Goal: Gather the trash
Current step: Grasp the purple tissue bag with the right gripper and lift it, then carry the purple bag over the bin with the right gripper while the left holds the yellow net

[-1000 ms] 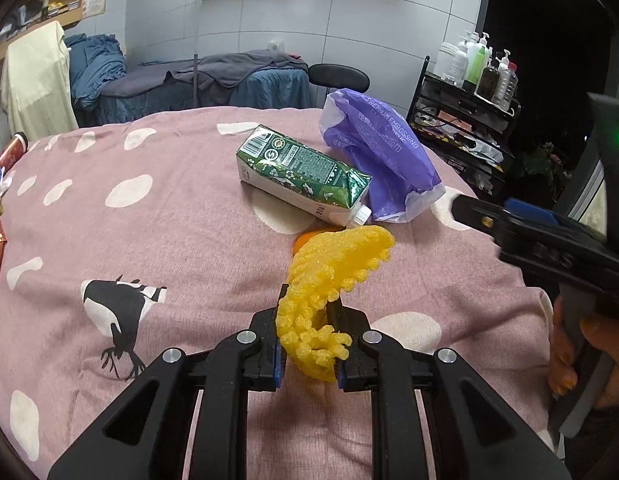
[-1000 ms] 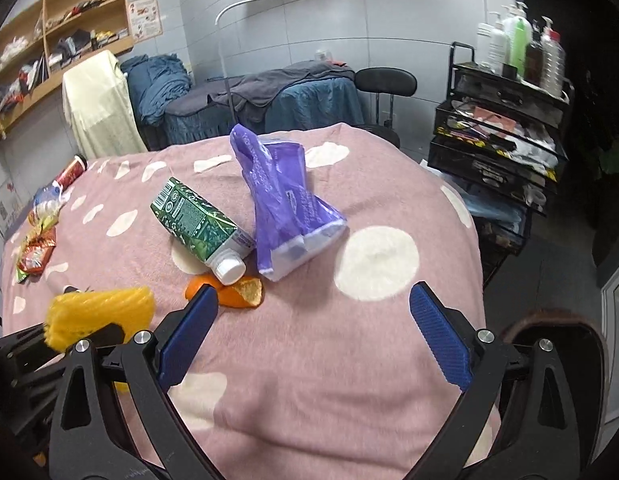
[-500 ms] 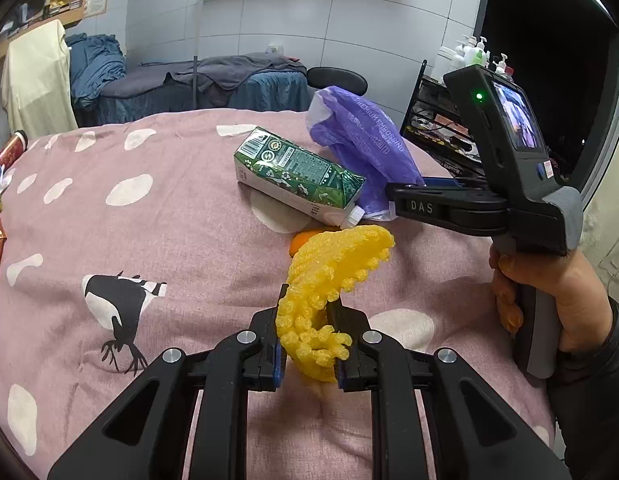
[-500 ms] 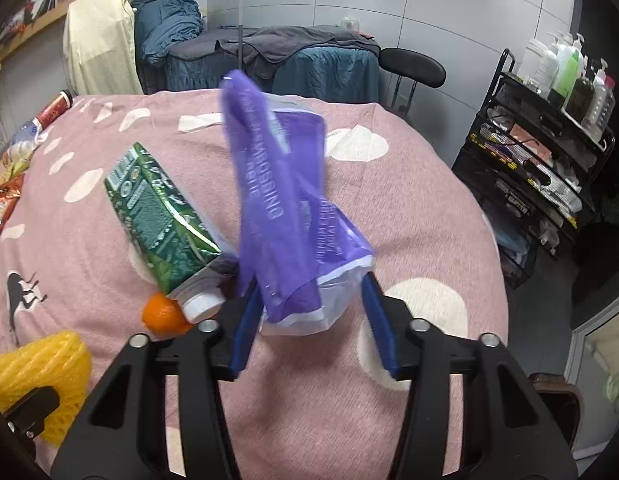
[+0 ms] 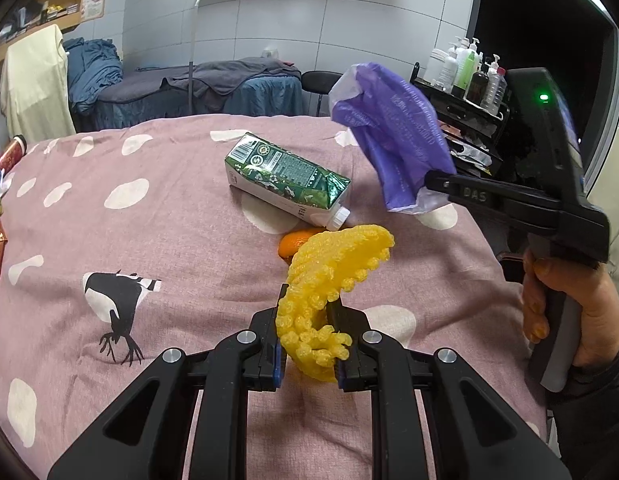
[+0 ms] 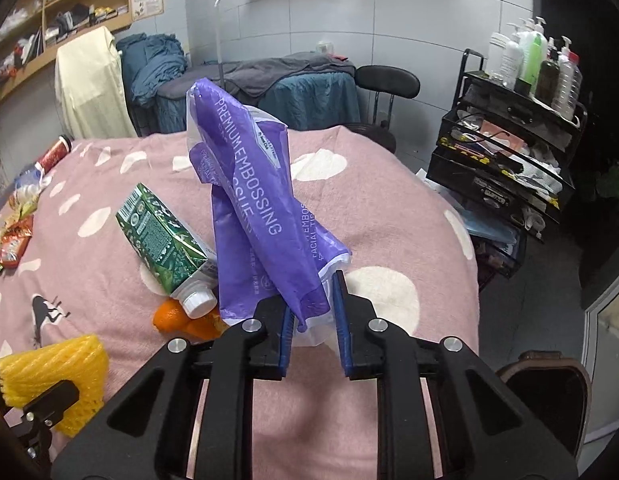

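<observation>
My left gripper (image 5: pixel 307 334) is shut on a yellow foam fruit net (image 5: pixel 329 280) and holds it above the pink spotted cloth (image 5: pixel 149 248). The net also shows in the right wrist view (image 6: pixel 49 376). My right gripper (image 6: pixel 312 312) is shut on a purple tissue wrapper (image 6: pixel 261 216) and holds it upright, lifted off the cloth; it shows at the right of the left wrist view (image 5: pixel 393 144). A green drink carton (image 5: pixel 285 180) lies on its side, its white cap by an orange peel (image 5: pixel 297 240). Both show in the right wrist view: carton (image 6: pixel 161 240), peel (image 6: pixel 177 316).
Snack wrappers (image 6: pixel 11 244) and a red can (image 6: pixel 53 152) lie at the cloth's far left. A black rack with bottles (image 6: pixel 521 120) stands at the right. A dark bin (image 6: pixel 545 392) sits on the floor at the lower right. A black chair (image 6: pixel 385 80) is behind the table.
My right gripper moved in from open, closed on the purple wrapper and lifted it off the cloth. My left gripper kept hold of the yellow net and barely moved.
</observation>
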The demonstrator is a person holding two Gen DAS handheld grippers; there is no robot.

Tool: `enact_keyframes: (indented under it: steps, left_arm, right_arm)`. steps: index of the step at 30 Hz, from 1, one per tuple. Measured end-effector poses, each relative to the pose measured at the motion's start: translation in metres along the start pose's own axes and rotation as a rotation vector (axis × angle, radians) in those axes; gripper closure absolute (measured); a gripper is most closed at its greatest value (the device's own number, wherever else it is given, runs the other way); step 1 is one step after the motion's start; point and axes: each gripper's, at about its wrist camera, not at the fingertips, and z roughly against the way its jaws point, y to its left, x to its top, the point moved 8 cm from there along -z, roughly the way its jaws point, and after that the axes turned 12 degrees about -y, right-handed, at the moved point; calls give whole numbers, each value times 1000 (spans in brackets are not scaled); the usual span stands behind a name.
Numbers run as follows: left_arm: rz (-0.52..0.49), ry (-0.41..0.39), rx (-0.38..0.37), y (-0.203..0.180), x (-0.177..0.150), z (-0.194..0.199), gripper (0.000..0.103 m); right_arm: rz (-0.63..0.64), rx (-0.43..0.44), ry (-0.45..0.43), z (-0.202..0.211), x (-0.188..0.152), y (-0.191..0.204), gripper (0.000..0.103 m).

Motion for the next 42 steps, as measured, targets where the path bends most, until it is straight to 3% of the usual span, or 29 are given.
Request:
enact_keyframes:
  steps: [18,42]
  left_arm:
    - [-38,-58,-81,-46,7,28,85]
    - [-154,-59,-253,-137,-7,42,85]
  right_arm:
    - [-158,-13,-139,117,-19,-45,84]
    - [-383,-201,-151,188,-91,-156,84]
